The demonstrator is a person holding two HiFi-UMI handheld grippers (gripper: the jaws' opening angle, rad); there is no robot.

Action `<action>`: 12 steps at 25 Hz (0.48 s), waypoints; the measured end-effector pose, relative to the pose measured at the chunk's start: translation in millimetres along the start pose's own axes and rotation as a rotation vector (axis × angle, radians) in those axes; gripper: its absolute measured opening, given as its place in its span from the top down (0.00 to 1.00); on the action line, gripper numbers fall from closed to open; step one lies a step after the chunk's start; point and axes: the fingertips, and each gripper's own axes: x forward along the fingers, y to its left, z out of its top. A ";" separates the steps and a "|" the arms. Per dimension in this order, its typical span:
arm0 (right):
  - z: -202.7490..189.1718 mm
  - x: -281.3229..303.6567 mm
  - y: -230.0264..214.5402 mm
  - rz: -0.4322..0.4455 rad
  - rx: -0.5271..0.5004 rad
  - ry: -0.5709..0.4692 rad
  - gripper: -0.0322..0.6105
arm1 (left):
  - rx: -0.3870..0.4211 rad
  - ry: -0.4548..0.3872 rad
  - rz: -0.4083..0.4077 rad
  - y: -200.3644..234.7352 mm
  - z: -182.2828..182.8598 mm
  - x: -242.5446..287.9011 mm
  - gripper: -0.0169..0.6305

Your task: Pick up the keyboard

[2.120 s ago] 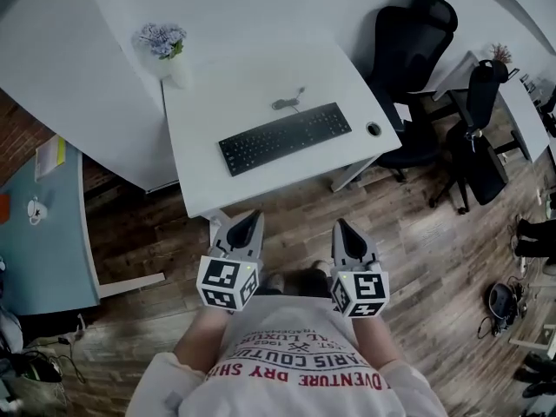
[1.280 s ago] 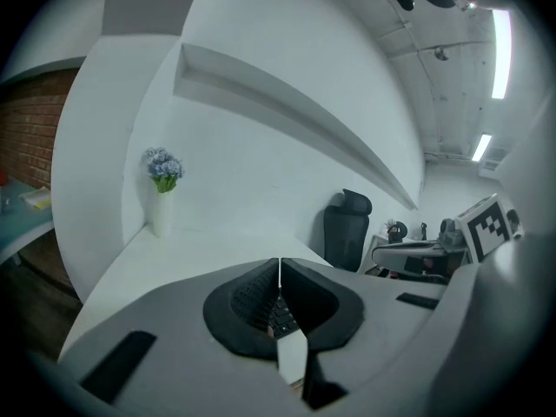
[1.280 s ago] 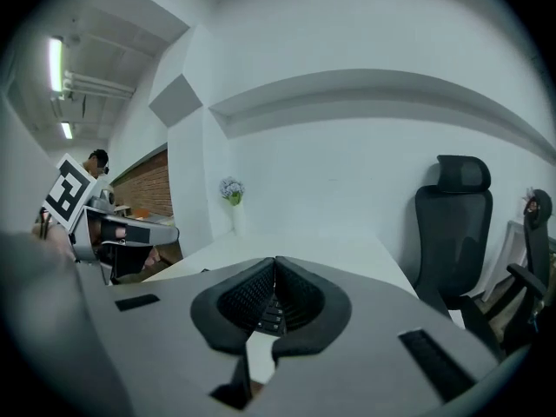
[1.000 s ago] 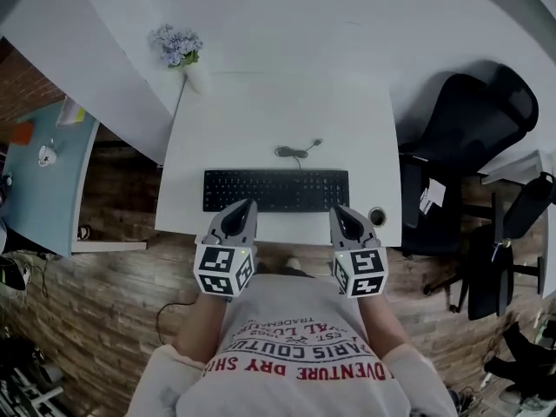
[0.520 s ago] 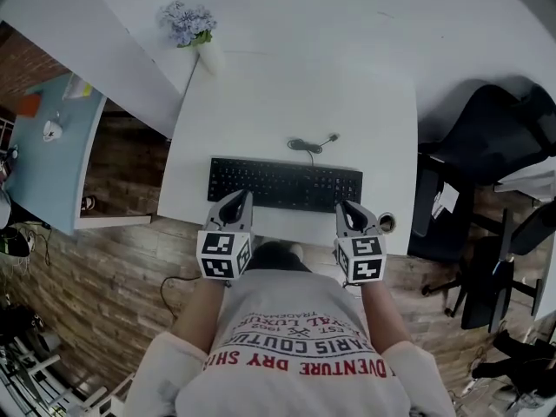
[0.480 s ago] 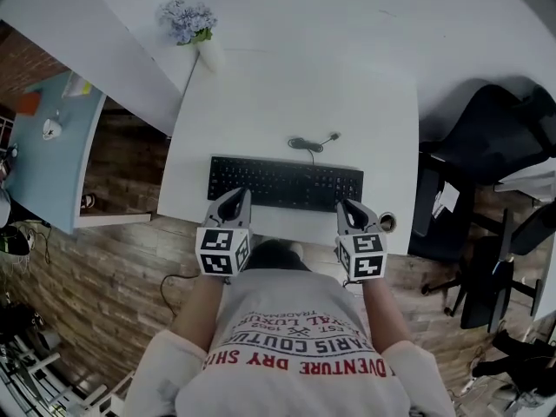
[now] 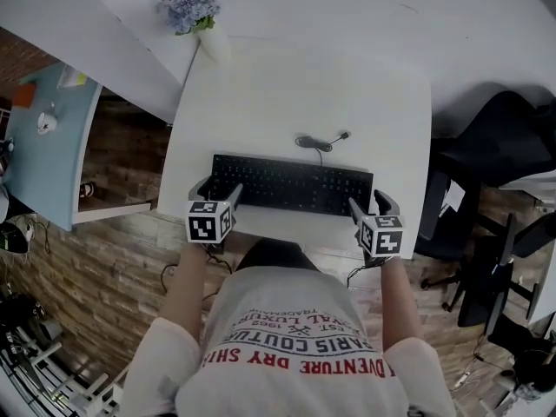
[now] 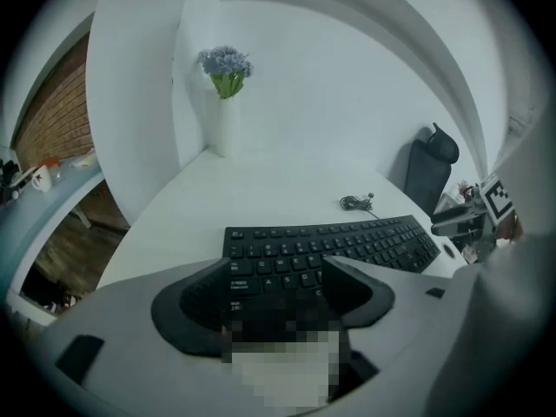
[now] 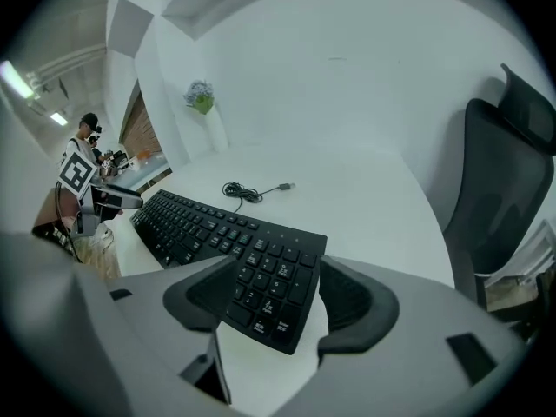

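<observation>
head view: keyboard lies flat on the white bench, with its coiled cable just behind it. since a second ago your two hands have dropped from just in front of the keyboard to its two short ends. left gripper is at the keyboard's left end, right gripper at its right end. both jaw pairs were closed then and are opening now.

left gripper view: jaws apart and opening. the keyboard's left end shows in the gap between them, but the pads are not pressing on it. the other gripper shows beyond the keyboard's far end.

right gripper view: jaws apart and opening. the number-pad corner of the keyboard sits between them, with nothing clamped yet.

judgement: approach looks finished and this is the pre-grasp. the keyboard has not left the bench. next you likely need to close both pairs on its ends evenly, or it may tilt as you lift.
</observation>
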 end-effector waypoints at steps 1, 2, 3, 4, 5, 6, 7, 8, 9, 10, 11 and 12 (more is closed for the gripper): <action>-2.3 2.3 -4.0 -0.001 0.016 0.011 0.50 | -0.002 0.011 0.012 6.2 -0.7 3.7 0.47; -4.4 4.4 -7.6 -0.004 0.029 0.021 0.50 | -0.008 0.020 0.022 12.2 -1.2 6.9 0.47; -6.3 6.3 -10.8 -0.007 0.041 0.030 0.50 | -0.019 0.029 0.030 17.7 -1.6 9.7 0.46; -8.2 8.0 -13.7 -0.008 0.054 0.038 0.50 | -0.032 0.037 0.036 22.5 -2.1 12.1 0.45; -10.1 9.8 -15.7 -0.004 0.068 0.045 0.50 | -0.045 0.045 0.039 26.4 -2.7 14.2 0.45; -11.9 11.8 -16.9 0.005 0.082 0.053 0.50 | -0.057 0.054 0.039 29.6 -3.6 16.2 0.45; -13.8 14.0 -17.3 0.017 0.094 0.063 0.50 | -0.067 0.065 0.037 32.1 -4.8 18.3 0.45; -15.8 16.2 -17.4 0.028 0.103 0.072 0.50 | -0.077 0.078 0.033 33.6 -6.5 20.5 0.45; -17.6 18.0 -17.4 0.036 0.108 0.081 0.50 | -0.092 0.089 0.023 34.2 -8.4 22.7 0.45; -19.1 19.5 -17.4 0.042 0.111 0.088 0.50 | -0.111 0.099 0.009 34.1 -10.1 24.8 0.45; -20.4 20.9 -17.4 0.045 0.113 0.094 0.50 | -0.134 0.107 -0.006 33.9 -11.3 26.3 0.45; -21.3 22.3 -17.3 0.048 0.114 0.100 0.50 | -0.155 0.113 -0.019 33.9 -12.2 27.2 0.45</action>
